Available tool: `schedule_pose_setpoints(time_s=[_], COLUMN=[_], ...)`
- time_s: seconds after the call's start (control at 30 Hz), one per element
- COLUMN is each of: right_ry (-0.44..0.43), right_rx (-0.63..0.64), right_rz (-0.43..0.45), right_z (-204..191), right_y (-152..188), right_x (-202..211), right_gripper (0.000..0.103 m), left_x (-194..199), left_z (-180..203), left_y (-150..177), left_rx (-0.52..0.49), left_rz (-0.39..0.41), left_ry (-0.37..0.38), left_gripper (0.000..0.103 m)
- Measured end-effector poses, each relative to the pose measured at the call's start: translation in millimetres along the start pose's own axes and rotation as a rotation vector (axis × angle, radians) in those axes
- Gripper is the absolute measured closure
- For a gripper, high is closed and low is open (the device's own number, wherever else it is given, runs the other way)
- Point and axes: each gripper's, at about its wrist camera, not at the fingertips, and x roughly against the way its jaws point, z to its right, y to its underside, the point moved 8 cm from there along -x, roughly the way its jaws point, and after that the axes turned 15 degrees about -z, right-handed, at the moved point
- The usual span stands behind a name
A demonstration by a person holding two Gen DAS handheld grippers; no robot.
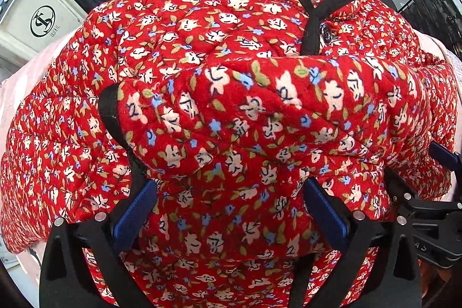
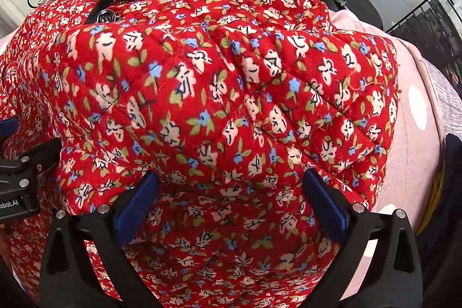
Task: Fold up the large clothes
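Sleeve-folding step: quilted floral jacket (image 1: 179,28) lies sleeve-over-front – left gripper (image 1: 231,207) and right gripper (image 2: 231,201) both wide, holding nothing – next, a fresh grasp lower in frame.

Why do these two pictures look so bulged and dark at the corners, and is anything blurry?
Left wrist view: the lens bulges the red floral quilted jacket, black corners frame it, the print is sharp, the light even. Right wrist view: same bulge and dark corners; the jacket is crisp, the pink dotted cover looks washed out.
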Motion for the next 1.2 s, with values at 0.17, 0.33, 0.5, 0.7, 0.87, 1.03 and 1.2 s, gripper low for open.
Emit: schedule_pose_setpoints(time_s=[0.17,0.33,0.5,0.7,0.87,1.03,1.2], right_ry=[-0.015,-0.146,-0.195,-0.171,-0.153,-0.131,-0.139], right_rx=[-0.011,-0.083,-0.036,0.031,0.024,0.025,0.026], right_rz=[0.019,0.070,0.052,-0.001,-0.011,-0.006,-0.012], right_z=[-8.6,-16.1,-44.2,-66.0,-70.3,-75.8,-87.4], right_y=[17.9,52.2,112.5,167.4,198.7,226.2,244.6], right_x=[20.2,62.5,71.8,64.3,69.4,78.8,87.3], right_gripper=[0.006,0.006,0.006,0.006,0.006,0.006,0.006], left_x=[25.9,66.3,53.6,14.1,-2.2,-3.9,-24.3], left_z=[-9.9,-46.4,-147.3,-321.3,-430.4,-463.2,-453.7], left_y=[25.1,75.8,149.0,224.9,261.2,246.7,221.9], left_rx=[0.037,0.170,0.427,0.788,1.073,1.138,1.111], left_rz=[0.088,0.237,0.257,0.219,0.256,0.325,0.238], left_ry=[0.030,0.155,0.211,0.156,0.225,0.341,0.404], left_gripper=[0.006,0.006,0.006,0.008,0.008,0.009,0.054])
